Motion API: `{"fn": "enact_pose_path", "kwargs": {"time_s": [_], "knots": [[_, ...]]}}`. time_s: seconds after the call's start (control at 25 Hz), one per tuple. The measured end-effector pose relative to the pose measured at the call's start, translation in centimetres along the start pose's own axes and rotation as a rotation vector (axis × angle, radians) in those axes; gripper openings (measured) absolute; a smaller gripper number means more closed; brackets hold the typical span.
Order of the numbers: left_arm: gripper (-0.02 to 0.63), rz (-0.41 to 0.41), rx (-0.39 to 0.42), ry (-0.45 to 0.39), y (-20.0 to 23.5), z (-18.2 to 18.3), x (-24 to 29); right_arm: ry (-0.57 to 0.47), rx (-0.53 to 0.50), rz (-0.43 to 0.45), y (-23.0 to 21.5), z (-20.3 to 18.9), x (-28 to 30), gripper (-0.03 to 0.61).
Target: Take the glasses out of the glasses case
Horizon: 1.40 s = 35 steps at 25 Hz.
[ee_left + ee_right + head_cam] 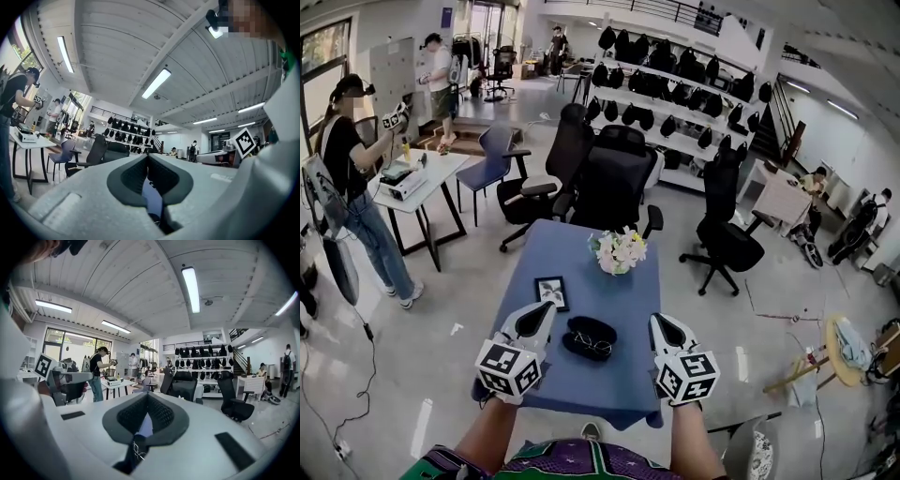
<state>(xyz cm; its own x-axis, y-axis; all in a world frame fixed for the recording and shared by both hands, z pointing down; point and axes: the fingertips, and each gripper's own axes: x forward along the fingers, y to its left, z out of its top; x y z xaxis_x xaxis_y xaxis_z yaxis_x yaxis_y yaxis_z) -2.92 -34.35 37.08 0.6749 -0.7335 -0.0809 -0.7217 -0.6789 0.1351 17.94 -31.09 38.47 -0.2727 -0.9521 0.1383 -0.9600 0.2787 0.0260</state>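
Head view: the glasses case [589, 338] lies open on the blue table [614, 398], between the left gripper [540, 317] and the right gripper [666, 328], touching neither. The glasses [593, 348] rest inside it. Its long axis runs across the table, roughly left to right with a slight slant; which way the lenses face is too small to tell. A picture frame [551, 292] stands just behind the left gripper, and a careless reach could knock it.

Left gripper view: the left gripper [148, 157] has its jaws together at the tips and nothing between them; a strip of blue table shows below.

Right gripper view: the right gripper [147, 396] is likewise closed and empty; the dark case and a thin wire frame show under the jaws. I judge that a pinch on that thin frame could slip or bend it; with the case unheld, it could slide or lift along.
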Motion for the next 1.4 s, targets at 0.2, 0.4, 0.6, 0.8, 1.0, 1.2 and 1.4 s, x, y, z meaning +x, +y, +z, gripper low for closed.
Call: {"fn": "enact_pose_path", "kwargs": {"time_s": [0.2,0.4,0.6,0.8,1.0,1.2,1.4], "knots": [[0.017,-0.008,0.003,0.012,-0.4,-1.1,1.1,-0.011,-0.023,-0.004,-0.7,-0.6,0.3,0.003],[0.017,-0.011,0.005,0.022,-1.1,-1.5,1.6,0.026,-0.025,0.042,-0.7,-2.4,0.7,0.032],[0.017,-0.05,0.019,0.022,-2.8,-1.2,2.2,0.11,-0.068,0.077,-0.2,-5.3,1.9,0.066],[0.017,-0.051,0.042,0.028,-3.1,-1.1,2.4,0.205,-0.17,0.113,0.2,-8.5,3.5,0.066],[0.017,-0.012,0.017,0.049,-2.2,-2.4,2.1,0.301,-0.185,0.144,-0.4,-12.4,5.0,0.066],[0.017,0.008,0.017,0.058,-2.3,-2.9,2.1,0.379,-0.192,0.194,0.0,-16.1,6.4,0.066],[0.017,0.044,0.01,0.075,-1.7,-3.6,2.2,0.44,-0.198,0.246,0.4,-19.2,7.8,0.066]]}}
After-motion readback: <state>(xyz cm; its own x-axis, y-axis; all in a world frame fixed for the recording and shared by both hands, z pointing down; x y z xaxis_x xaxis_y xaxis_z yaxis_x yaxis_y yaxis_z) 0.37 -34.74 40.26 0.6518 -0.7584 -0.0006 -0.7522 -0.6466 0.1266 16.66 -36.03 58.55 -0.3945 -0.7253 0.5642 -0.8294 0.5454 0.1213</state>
